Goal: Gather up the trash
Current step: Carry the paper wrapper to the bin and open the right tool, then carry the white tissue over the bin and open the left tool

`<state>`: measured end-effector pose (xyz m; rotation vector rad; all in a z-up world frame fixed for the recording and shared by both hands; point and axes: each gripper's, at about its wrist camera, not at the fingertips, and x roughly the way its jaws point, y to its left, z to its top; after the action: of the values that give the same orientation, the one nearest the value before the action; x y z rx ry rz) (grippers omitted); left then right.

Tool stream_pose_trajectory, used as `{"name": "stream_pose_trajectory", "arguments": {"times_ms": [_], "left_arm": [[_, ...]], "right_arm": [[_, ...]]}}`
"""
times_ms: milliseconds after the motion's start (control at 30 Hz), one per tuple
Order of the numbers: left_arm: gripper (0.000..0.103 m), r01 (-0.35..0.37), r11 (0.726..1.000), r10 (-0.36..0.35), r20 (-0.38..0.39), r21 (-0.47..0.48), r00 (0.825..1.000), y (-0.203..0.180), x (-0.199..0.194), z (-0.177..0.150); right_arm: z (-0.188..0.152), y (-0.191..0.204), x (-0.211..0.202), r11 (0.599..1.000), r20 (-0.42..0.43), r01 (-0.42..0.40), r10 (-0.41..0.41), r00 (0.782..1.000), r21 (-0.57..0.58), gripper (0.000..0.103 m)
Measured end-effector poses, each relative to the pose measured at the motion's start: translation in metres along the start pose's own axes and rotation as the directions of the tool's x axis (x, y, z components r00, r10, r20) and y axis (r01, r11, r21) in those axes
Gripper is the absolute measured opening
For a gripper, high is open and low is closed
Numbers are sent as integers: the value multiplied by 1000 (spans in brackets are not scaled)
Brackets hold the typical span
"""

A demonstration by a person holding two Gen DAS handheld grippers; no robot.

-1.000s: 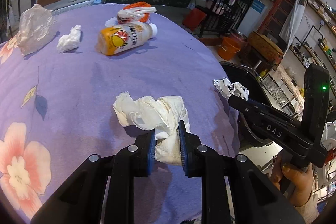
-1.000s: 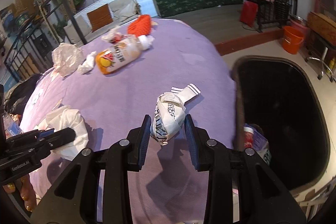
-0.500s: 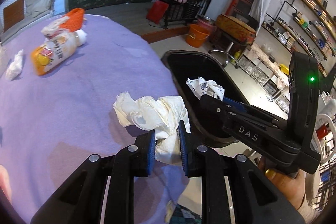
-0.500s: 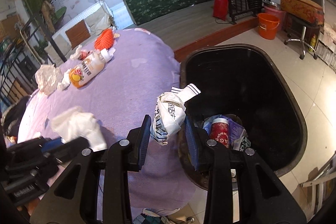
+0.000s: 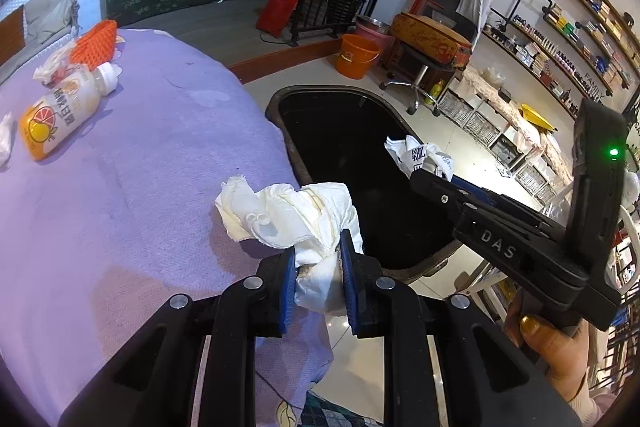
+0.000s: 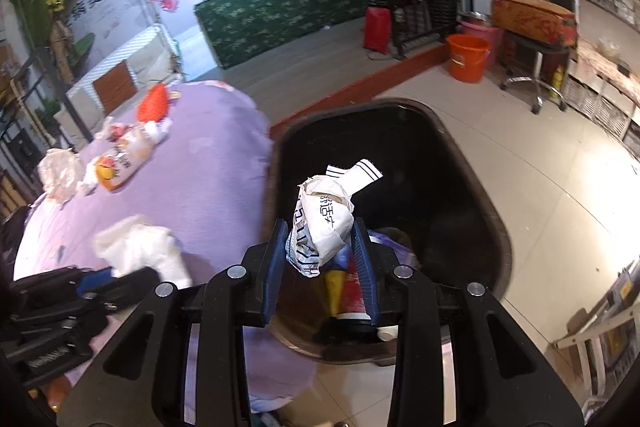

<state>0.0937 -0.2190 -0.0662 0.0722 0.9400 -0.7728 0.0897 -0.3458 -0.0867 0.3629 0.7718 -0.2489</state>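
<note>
My left gripper is shut on a crumpled white tissue, held over the right edge of the purple-clothed table, just left of the black bin. My right gripper is shut on a crumpled white printed wrapper directly above the open black bin, which holds trash at its bottom. In the left wrist view the right gripper hangs over the bin with the wrapper, a hand gripping its handle. The left gripper and tissue show at the lower left of the right wrist view.
An orange-labelled drink bottle, an orange net and crumpled paper wads lie at the table's far side. An orange bucket, a stool and shelves stand on the tiled floor beyond the bin.
Both grippers have swung right from over the table toward the bin, each keeping its hold. The wrapper now hangs over the bin opening; the tissue has reached the table's edge.
</note>
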Motion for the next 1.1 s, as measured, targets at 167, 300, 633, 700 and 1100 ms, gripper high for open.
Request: {"name": "stream_pose_trajectory", "arguments": {"times_ms": [167, 300, 633, 700, 1100], "left_arm": [[20, 9, 1000, -9, -8, 27, 1000, -9, 6, 4], [20, 10, 999, -9, -18, 37, 1000, -16, 13, 7], [20, 20, 998, -16, -57, 59, 998, -29, 27, 11], [20, 22, 997, -18, -54, 72, 998, -35, 28, 15], [20, 60, 987, -52, -61, 147, 997, -76, 51, 33]], "right_arm": [[-2, -31, 23, 997, -72, 26, -21, 997, 69, 34], [-3, -51, 38, 987, -110, 16, 1, 994, 157, 37], [-8, -58, 39, 982, -80, 55, -41, 996, 180, 65], [-8, -61, 32, 981, -61, 64, -54, 997, 185, 66], [0, -84, 5, 964, 0, 107, -110, 994, 243, 72]]}}
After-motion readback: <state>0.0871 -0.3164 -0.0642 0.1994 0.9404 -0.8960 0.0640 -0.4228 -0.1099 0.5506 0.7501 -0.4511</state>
